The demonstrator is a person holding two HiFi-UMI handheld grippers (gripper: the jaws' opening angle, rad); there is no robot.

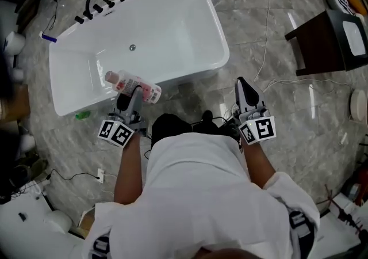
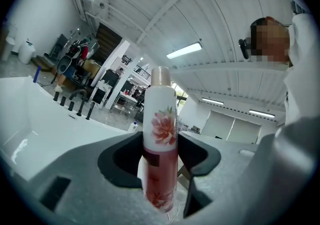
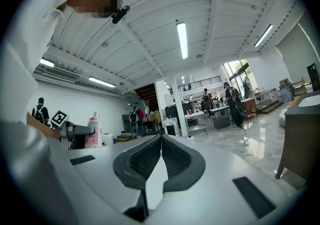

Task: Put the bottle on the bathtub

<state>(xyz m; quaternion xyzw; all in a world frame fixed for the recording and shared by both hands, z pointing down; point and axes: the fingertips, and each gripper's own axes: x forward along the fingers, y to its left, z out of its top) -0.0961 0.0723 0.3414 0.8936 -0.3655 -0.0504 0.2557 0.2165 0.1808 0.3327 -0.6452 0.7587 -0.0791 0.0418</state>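
Nearest, the right gripper hangs over the grey floor with its jaws pressed together, empty; the left gripper is clamped on the pink floral bottle, holding it sideways over the near rim of the white bathtub; black taps stand at the far rim.

No text can be read, even on the bottle.
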